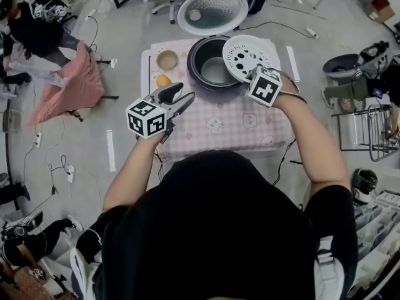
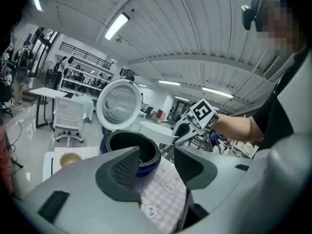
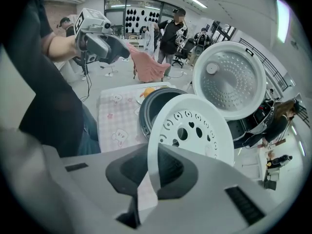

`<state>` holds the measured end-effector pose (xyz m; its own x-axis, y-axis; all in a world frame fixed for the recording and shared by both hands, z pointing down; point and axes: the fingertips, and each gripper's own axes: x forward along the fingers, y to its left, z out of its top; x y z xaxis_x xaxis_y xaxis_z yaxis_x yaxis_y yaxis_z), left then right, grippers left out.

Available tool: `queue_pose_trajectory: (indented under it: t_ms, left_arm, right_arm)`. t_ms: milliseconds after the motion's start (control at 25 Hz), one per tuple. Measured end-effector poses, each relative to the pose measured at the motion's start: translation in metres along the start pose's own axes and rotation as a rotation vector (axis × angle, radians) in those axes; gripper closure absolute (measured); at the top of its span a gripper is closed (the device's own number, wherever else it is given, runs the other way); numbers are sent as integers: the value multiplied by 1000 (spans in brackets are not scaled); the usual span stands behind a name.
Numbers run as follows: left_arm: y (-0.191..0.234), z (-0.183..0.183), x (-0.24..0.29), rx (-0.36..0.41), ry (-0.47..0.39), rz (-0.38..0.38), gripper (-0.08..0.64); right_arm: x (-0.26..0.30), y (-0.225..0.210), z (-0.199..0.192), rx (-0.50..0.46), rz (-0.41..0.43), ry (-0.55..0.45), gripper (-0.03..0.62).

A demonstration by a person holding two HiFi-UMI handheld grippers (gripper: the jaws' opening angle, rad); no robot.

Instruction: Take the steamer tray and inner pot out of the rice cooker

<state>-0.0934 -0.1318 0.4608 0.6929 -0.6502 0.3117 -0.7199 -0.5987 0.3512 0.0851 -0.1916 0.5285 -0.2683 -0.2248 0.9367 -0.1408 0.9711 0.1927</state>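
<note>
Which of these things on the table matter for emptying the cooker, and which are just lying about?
For the job: rice cooker; steamer tray, clamped in the right hand-held gripper; inner pot inside the cooker.
Just lying about: small bowl; round orange thing; checked tablecloth.

Your tabletop (image 1: 145,74) carries a pink checked cloth (image 1: 219,127). On it you have the open rice cooker (image 1: 195,64), a small bowl (image 1: 167,59) and an orange object (image 1: 163,80).

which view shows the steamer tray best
The right gripper view: the tray fills the middle, its holes plain and its rim clamped between the jaws. The head view shows it small and tilted at the cooker's right edge. The left gripper view shows it nearly edge-on.
</note>
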Motion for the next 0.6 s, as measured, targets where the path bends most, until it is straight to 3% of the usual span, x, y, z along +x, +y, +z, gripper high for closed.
queue_pose_trajectory:
  t_ms: [400, 600]
  left_arm:
    - [-23, 1, 14, 28, 11, -60, 321]
    - [-31, 2, 20, 40, 19, -89, 321]
  right_arm:
    - [-21, -1, -58, 110, -80, 49, 558]
    - [-22, 6, -82, 175, -78, 60, 559]
